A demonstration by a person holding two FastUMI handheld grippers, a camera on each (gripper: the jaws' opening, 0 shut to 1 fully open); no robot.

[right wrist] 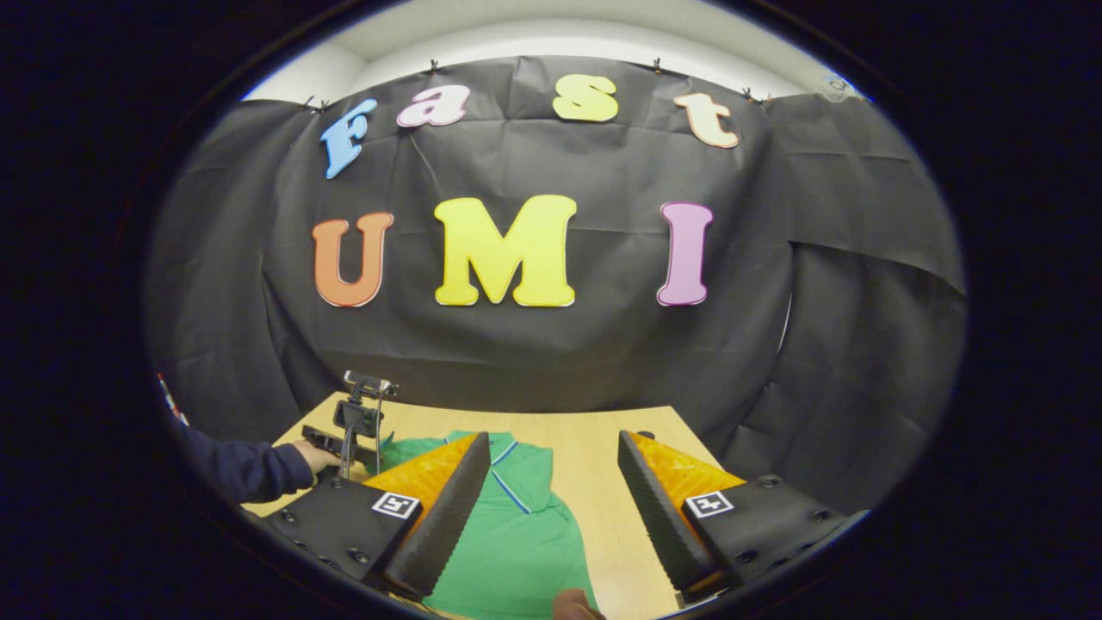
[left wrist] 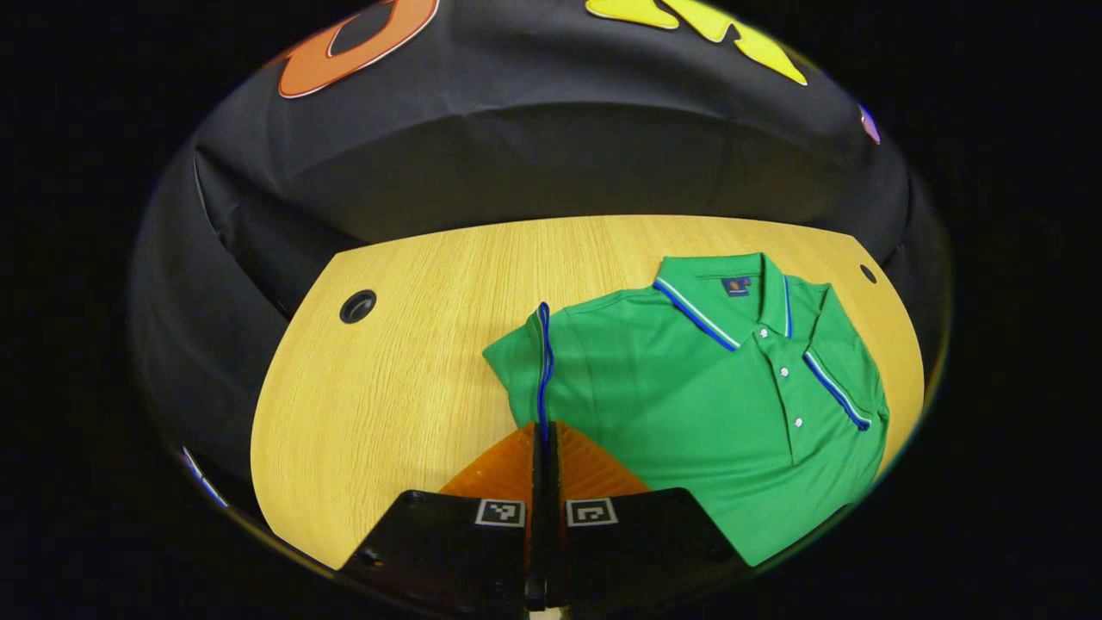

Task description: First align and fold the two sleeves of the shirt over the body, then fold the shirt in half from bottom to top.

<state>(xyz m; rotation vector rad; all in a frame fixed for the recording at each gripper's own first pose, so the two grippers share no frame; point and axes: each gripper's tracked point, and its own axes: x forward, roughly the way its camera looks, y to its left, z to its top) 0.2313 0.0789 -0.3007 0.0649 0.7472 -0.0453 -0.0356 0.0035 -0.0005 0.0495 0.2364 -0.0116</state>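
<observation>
Polo shirt (left wrist: 715, 405) lies flat on the wooden table (left wrist: 405, 362). My left gripper (left wrist: 543, 435) is pinched closed on its blue-trimmed sleeve cuff (left wrist: 543, 370), mid-fold. Right gripper (right wrist: 551, 508) hovers, jaws apart. Next I judge: lay this sleeve across the body, release.

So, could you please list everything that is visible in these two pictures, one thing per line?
polo shirt: one, green with blue and white trim on collar and sleeve cuffs, lying flat on the table, one sleeve cuff pinched by the left hand-held gripper
table: one, light wood, carries the shirt
cable holes: two, dark, near the table's far corners
booth wall: one, black cloth, behind the table
left hand-held gripper: one, fingers closed on the blue-edged sleeve cuff
right hand-held gripper: one, fingers wide apart above the shirt and table, holding nothing
person's hand: one, with a dark blue sleeve, holding the left hand-held gripper
</observation>
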